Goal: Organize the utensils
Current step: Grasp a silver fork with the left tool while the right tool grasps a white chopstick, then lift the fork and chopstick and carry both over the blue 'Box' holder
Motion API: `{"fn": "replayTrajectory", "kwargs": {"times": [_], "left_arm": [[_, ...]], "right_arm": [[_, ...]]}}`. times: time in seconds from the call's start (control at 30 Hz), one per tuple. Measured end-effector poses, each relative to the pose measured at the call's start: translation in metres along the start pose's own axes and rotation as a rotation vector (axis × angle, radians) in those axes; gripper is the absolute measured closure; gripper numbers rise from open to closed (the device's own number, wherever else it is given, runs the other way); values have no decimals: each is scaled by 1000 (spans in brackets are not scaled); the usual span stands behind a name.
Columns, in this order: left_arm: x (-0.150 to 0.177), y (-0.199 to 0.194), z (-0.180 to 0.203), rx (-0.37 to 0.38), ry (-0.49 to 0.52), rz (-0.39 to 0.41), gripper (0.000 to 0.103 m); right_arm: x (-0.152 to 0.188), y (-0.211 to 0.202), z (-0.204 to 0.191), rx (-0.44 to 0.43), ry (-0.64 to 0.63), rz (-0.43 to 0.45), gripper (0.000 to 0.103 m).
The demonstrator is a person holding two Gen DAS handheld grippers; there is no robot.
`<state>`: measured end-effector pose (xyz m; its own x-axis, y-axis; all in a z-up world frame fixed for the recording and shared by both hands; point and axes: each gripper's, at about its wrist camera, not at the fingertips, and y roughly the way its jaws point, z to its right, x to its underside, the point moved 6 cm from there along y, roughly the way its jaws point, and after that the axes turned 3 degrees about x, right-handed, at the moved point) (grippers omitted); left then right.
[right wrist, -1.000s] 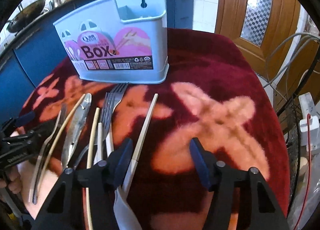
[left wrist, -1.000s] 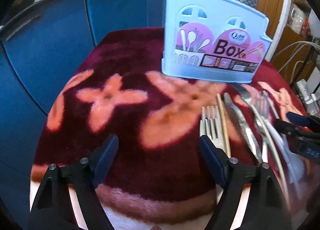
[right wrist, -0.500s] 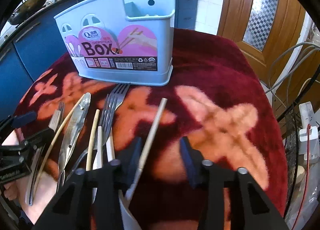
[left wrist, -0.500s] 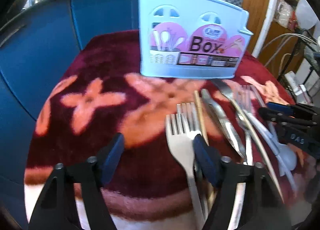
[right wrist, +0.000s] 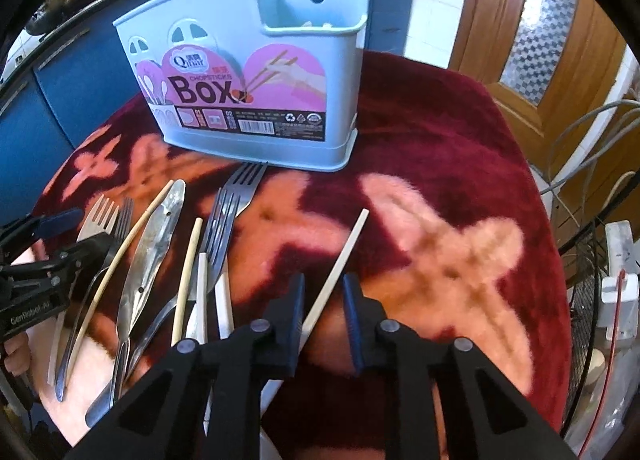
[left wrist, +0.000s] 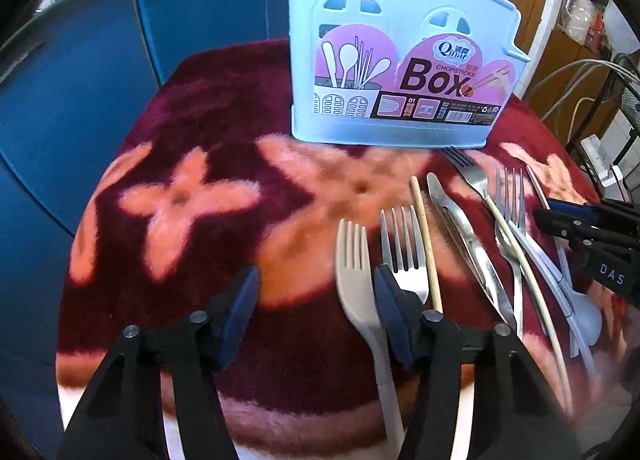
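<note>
A light blue utensil box (left wrist: 400, 72) (right wrist: 256, 92) stands upright at the far side of the red flowered cloth. In front of it lie metal forks (right wrist: 224, 216), a steel knife (right wrist: 156, 244) and wooden chopsticks (right wrist: 188, 272). My left gripper (left wrist: 316, 300) is closing, and a white plastic fork (left wrist: 354, 280) lies between its jaws against the right finger, with a wide gap to the left finger. My right gripper (right wrist: 324, 308) is closing around a pale slim spoon handle (right wrist: 340, 256); a small gap still shows beside it. The left gripper (right wrist: 76, 228) also shows in the right wrist view.
Blue cabinets (left wrist: 100, 80) with pots on top run behind the cloth-covered table (right wrist: 440, 120). A wooden door (right wrist: 540, 40) stands at the back right. Cables and a power strip (right wrist: 620, 260) hang off the table's right side. The right gripper (left wrist: 554, 212) hovers over the utensils' right end.
Both grippers' jaws have narrowed. The white fork, earlier behind the left gripper's right finger, now lies between its jaws. The spoon handle now sits between the right jaws.
</note>
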<state>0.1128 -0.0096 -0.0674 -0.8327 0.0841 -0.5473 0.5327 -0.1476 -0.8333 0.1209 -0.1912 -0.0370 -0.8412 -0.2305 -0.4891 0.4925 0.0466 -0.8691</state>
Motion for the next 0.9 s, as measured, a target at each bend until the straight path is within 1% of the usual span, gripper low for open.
{"fn": "replayTrajectory", "kwargs": {"times": [0.07,0.13,0.17,0.2,0.23,0.33,0.4,0.47,0.5,0.6,0.7,0.8,0.87,0.9], "left_arm": [[-4,1,3,8,22,-17,55],[-6,1,7,30,35,-35,72],[-8,0,8,38,37,-39,76],[-9,0,9,44,38,-43,78],[-10,-1,10,51,39,-44,78],[-12,-4,13,80,29,-37,79],[-11,-9,13,93,20,-20,79],[-12,-14,13,97,13,-1,80],[-13,-19,13,101,8,15,80],[-18,-32,16,110,2,62,80],[-25,-50,18,108,5,130,81],[-32,-69,20,99,11,206,81],[-38,-81,22,94,11,253,82],[-41,-87,22,91,10,269,86]], "right_arm": [[-3,2,2,-15,5,-22,79],[-5,4,4,-30,14,-42,79],[-7,5,5,-41,22,-48,80],[-8,5,6,-49,30,-53,83],[-9,5,7,-54,33,-56,86],[-10,2,11,-66,54,-53,90],[-10,-2,13,-73,74,-36,91],[-11,-7,14,-71,89,-12,95],[-11,-13,15,-66,92,11,97],[-15,-28,8,-48,82,78,97],[-19,-50,3,-48,77,158,97],[-25,-67,5,-55,93,230,97],[-31,-80,5,-56,108,293,97],[-34,-86,6,-57,117,323,97]]}}
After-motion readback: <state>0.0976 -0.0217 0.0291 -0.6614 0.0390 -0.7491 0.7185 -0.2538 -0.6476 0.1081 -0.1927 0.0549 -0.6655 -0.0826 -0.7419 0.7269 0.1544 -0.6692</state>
